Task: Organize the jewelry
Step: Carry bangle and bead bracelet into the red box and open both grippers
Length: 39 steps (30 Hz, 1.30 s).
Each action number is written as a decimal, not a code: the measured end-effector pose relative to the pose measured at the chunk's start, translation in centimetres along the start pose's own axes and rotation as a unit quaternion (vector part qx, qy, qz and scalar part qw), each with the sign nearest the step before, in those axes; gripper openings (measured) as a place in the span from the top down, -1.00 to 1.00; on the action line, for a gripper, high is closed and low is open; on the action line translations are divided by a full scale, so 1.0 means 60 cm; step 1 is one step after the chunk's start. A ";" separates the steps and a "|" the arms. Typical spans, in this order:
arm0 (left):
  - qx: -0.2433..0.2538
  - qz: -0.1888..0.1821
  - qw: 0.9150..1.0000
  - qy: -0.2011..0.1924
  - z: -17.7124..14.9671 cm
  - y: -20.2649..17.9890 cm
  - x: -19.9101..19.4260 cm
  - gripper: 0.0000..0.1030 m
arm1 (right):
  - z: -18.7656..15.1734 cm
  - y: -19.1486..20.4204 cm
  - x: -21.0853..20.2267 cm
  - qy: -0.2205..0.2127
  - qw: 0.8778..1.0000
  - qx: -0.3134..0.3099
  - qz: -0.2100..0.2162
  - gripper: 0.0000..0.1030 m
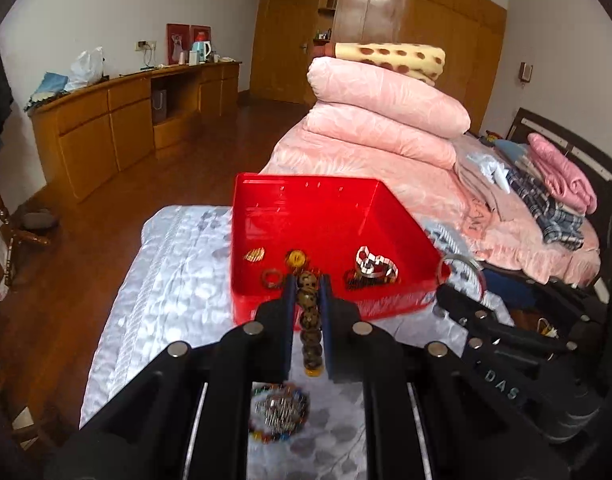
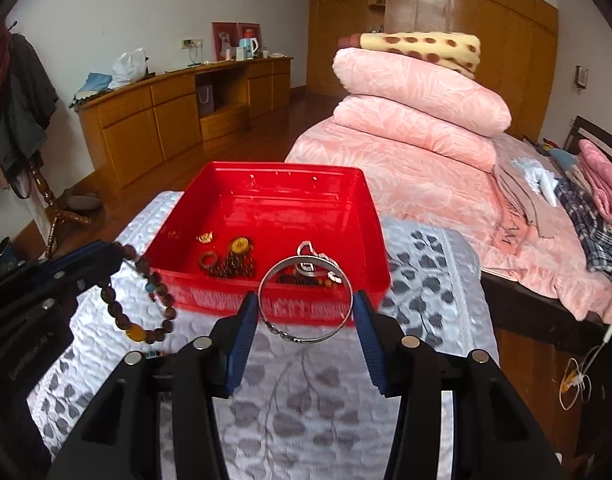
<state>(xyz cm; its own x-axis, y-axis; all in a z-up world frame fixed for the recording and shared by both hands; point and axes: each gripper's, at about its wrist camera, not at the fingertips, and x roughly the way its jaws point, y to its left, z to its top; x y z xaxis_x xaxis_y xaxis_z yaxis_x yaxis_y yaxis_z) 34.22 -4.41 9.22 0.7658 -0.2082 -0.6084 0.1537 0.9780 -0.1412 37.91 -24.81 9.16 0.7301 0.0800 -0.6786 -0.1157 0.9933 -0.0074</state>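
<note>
Nearest the left wrist camera, at six o'clock, a multicoloured beaded bracelet (image 1: 280, 414) lies blurred on the silvery leaf-patterned cloth (image 1: 178, 264), partly under the gripper body. Just beyond it the left gripper (image 1: 307, 280) is clamped on a brown wooden bead bracelet (image 1: 309, 320), which hangs edge-on between the blue pads; in the right wrist view the same bracelet (image 2: 144, 300) dangles as a loop at nine o'clock, with an amber bead at its low point, over the cloth and just short of the box. At the centre of that view the right gripper (image 2: 306, 300) holds a silver bangle (image 2: 306, 300) across its width, both pads touching the ring, tilted slightly and raised at the near wall of the red plastic box (image 2: 369, 216). Inside the box, toward its near side, lie a small brown ring (image 2: 208, 260), a gold piece (image 2: 205, 237), a round amber pendant (image 2: 239, 245) on dark beads, and a silver link bracelet (image 2: 311, 258). Farther off at two o'clock, folded pink quilts (image 2: 417, 96) are stacked on the bed under a spotted yellow blanket (image 2: 421, 46); at eleven o'clock a long wooden dresser (image 2: 178, 112) runs along the wall.
</note>
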 end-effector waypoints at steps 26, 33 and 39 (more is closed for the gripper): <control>-0.020 0.005 0.999 0.049 0.069 0.037 0.200 0.79 | 0.056 -0.028 0.184 0.055 0.998 0.009 -0.007 0.06; -0.020 0.006 0.998 0.058 0.069 0.039 0.223 0.77 | 0.059 -0.028 0.200 0.053 0.999 0.005 0.000 0.05; -0.006 0.021 0.999 0.031 0.074 0.034 0.203 0.02 | 0.063 -0.028 0.182 0.025 0.999 -0.005 -0.027 -0.28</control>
<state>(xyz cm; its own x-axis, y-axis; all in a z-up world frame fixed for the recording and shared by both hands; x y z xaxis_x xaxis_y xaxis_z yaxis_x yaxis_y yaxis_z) 46.64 -4.87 4.98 0.7313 -0.1673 -0.6612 0.1139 0.9858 -0.1236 48.64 -25.28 4.53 0.7005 0.0211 -0.7133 -0.0829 0.9952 -0.0520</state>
